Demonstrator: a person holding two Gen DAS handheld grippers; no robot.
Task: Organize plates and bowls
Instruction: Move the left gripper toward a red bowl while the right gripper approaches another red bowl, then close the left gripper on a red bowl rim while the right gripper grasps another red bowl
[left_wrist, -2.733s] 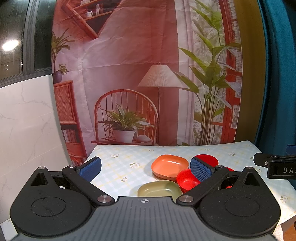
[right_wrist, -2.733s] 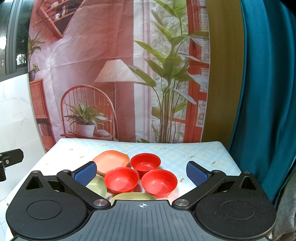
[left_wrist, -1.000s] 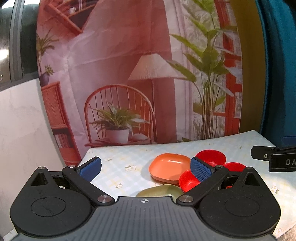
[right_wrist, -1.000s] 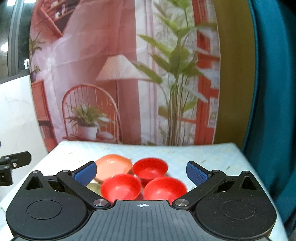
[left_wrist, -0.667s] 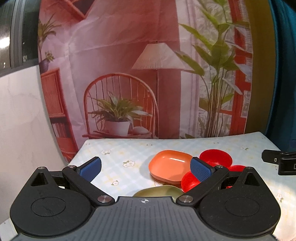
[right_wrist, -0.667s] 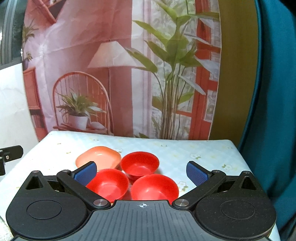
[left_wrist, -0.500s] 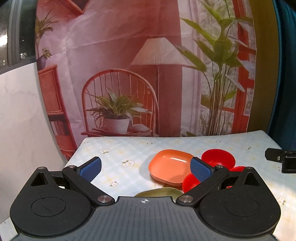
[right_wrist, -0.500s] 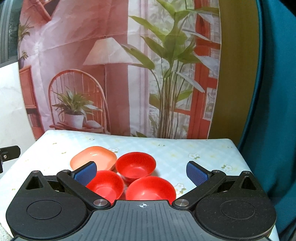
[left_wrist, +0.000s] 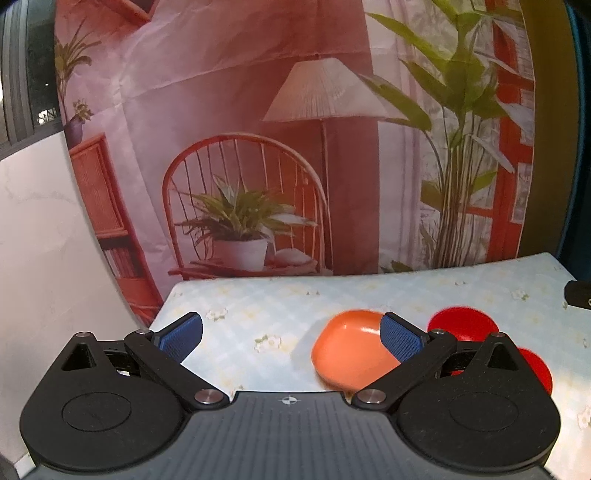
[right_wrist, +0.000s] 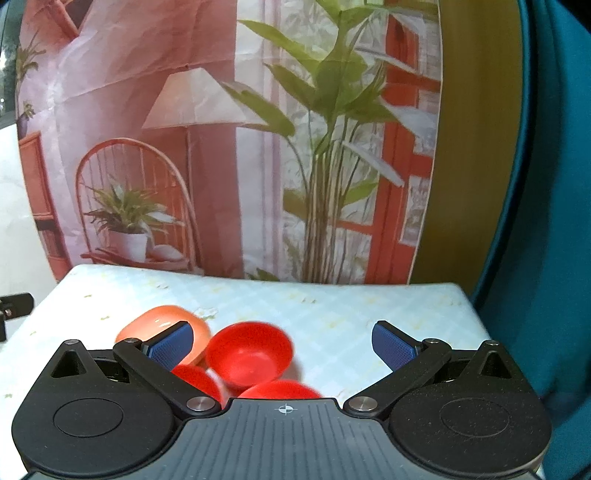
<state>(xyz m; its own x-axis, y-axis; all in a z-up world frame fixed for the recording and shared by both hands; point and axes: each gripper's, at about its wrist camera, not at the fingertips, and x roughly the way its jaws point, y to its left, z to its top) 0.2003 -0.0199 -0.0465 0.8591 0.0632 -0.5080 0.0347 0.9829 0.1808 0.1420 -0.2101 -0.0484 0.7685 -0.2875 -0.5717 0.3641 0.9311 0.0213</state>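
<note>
Bowls lie just ahead of the right gripper (right_wrist: 282, 341) — the far red bowl (right_wrist: 249, 352) sits between its spread, empty fingers, so this hand is nearer. Left gripper (left_wrist: 291, 334), also spread and empty, has the orange plate (left_wrist: 347, 350) ahead to its right — on the table (left_wrist: 258, 306).

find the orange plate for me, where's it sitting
In the left wrist view the orange plate lies on the floral tablecloth, partly behind the gripper's right finger, with the red bowls just to its right.

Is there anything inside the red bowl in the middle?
No. The red bowl looks empty inside, though the picture is blurry. Its bottom edge nearest us is hidden by another bowl.
</note>
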